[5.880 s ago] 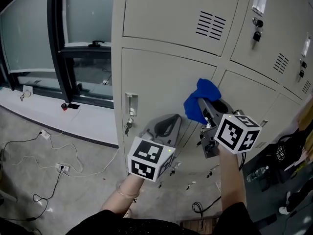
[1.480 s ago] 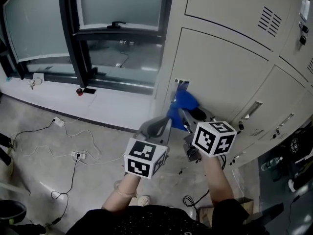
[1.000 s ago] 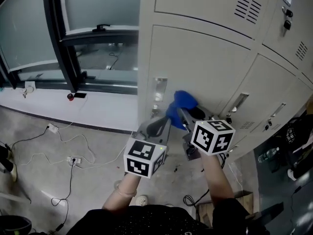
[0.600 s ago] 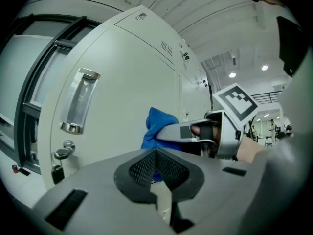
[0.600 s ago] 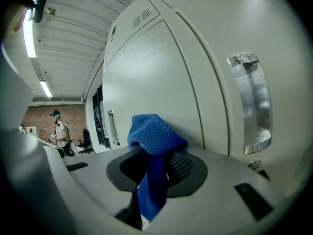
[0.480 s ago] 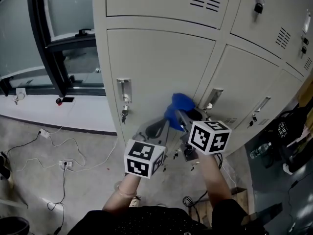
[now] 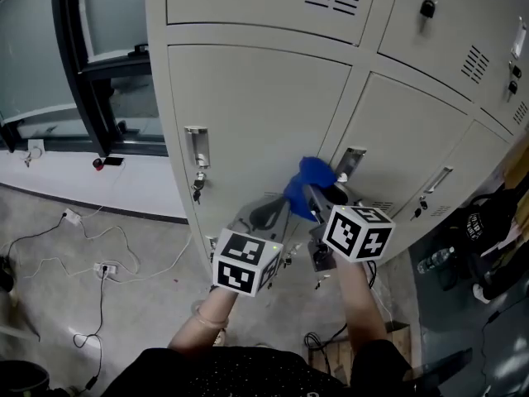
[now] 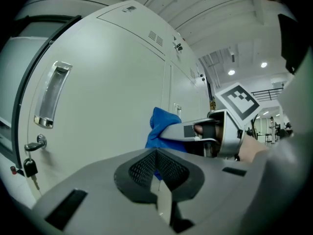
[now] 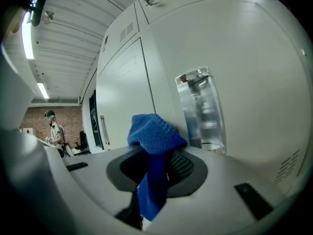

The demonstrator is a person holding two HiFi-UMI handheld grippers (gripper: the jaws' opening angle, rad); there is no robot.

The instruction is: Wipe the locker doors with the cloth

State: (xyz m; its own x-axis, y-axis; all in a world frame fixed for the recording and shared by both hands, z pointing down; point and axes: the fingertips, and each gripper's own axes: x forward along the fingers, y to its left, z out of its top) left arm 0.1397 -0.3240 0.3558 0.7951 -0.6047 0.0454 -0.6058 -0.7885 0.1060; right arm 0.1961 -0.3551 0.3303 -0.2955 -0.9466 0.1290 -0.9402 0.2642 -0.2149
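With my right gripper (image 7: 314,198) jaws pinching the cloth (image 7: 307,180) and my left gripper (image 8: 156,177) closed empty, I risk snagging the handle (image 7: 350,162) just right of it.

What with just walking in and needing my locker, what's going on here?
A person works at the lockers with a tool in each hand. The right tool is shut on a blue cloth, holding it up by the handle of a lower locker door. The left tool is shut, empty, and hangs alongside.
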